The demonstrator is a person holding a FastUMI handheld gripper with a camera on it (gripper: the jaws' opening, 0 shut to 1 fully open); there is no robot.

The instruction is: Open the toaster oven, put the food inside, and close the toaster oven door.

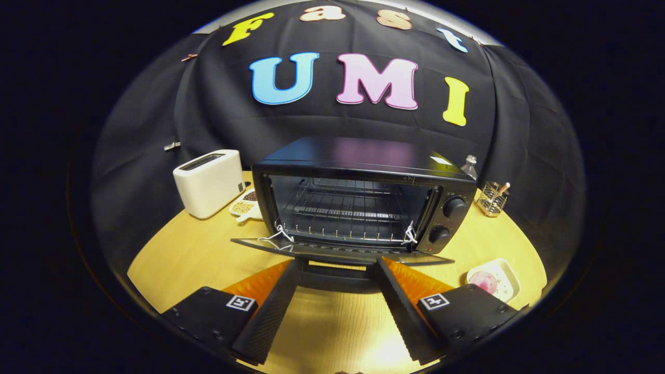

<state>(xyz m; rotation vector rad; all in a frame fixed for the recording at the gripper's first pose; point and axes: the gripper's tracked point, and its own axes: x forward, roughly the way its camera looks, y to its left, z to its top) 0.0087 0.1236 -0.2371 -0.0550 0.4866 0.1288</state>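
A black toaster oven point(363, 171) stands on the wooden table just ahead of my fingers. Its glass door point(337, 252) hangs down flat toward me, so the wire rack point(345, 210) inside shows bare. My gripper point(337, 267) is open, with its fingertips at the door's front edge and the dark door handle point(337, 278) lying between them, neither finger pressing on it. To the right of the fingers lies a small white tray point(506, 275) holding a pink round piece of food point(484, 281).
A white slot toaster point(209, 182) stands left of the oven, with a small white dish of grains point(245, 206) beside it. Behind the oven on the right are a glass bottle point(469, 166) and a clear holder with sticks point(492, 199). The round table's edge point(156, 244) curves around.
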